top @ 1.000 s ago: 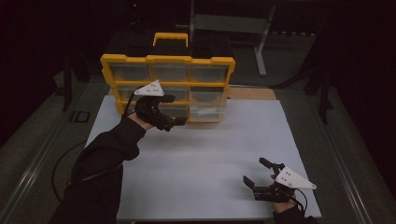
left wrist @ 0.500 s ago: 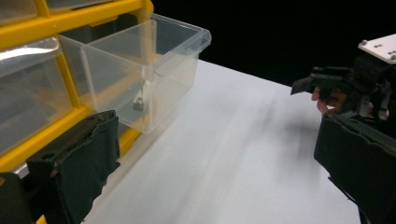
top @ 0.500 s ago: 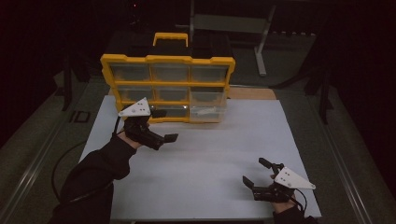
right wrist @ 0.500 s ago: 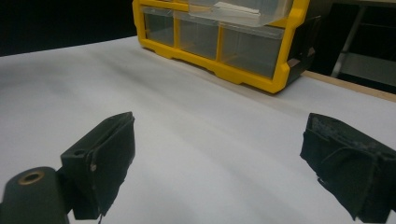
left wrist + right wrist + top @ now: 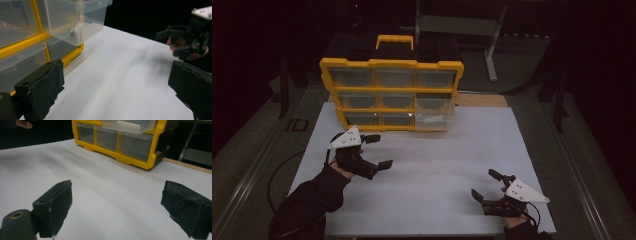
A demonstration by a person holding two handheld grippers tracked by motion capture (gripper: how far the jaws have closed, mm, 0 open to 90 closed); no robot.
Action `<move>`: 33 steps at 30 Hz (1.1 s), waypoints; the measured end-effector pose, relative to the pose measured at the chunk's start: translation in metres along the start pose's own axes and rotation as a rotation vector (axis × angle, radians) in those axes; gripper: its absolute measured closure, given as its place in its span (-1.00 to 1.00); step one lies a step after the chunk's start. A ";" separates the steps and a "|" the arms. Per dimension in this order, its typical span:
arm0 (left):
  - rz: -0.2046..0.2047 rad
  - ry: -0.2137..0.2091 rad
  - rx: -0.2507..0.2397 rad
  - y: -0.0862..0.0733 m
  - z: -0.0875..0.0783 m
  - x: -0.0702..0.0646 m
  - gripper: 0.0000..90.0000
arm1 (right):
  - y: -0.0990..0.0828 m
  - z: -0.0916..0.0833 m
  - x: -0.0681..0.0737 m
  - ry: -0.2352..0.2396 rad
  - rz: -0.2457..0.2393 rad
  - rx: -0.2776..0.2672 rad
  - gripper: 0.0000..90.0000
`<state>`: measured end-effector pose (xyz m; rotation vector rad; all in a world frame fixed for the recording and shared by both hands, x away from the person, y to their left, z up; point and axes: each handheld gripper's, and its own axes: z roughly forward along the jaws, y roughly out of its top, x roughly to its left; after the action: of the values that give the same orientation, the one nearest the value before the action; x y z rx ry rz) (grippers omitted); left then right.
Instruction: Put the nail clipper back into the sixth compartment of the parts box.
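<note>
A yellow organizer (image 5: 392, 95) with clear drawers stands upright at the back of the white table top (image 5: 437, 200). Its bottom right drawer (image 5: 434, 120) is pulled out; something pale lies in it, too dim to name. My left gripper (image 5: 378, 151) hovers open in front of the organizer's lower left, jaws empty. In the left gripper view the gripper (image 5: 117, 92) points across the table, the pulled-out drawer (image 5: 77, 20) at upper left. My right gripper (image 5: 486, 185) rests open and empty near the front right edge. In the right gripper view the gripper (image 5: 120, 207) faces the organizer (image 5: 120, 142).
A wooden strip (image 5: 482, 100) shows behind the white top at the right of the organizer. A metal stand (image 5: 492, 45) is on the dark floor farther back. A cable (image 5: 277, 170) trails off the table's left side.
My left gripper has drawn back from the organizer's drawers, down and toward the near left of the table. The right gripper has stayed put.
</note>
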<state>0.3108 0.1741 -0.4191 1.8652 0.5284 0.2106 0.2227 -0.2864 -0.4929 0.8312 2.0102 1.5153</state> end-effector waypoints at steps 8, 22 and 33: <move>-0.041 -0.014 -0.012 -0.030 -0.011 -0.002 -0.97 | 0.000 0.001 0.000 -0.001 0.001 0.002 -0.78; -0.065 0.009 -0.045 -0.079 -0.037 -0.007 -0.96 | -0.001 0.002 0.002 -0.001 -0.003 0.012 -0.78; -0.080 0.030 -0.023 -0.102 -0.047 -0.009 -0.96 | -0.001 0.003 0.002 0.002 -0.004 0.015 -0.78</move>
<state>0.2581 0.2370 -0.4968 1.8173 0.6181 0.1910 0.2230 -0.2833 -0.4945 0.8318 2.0259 1.5005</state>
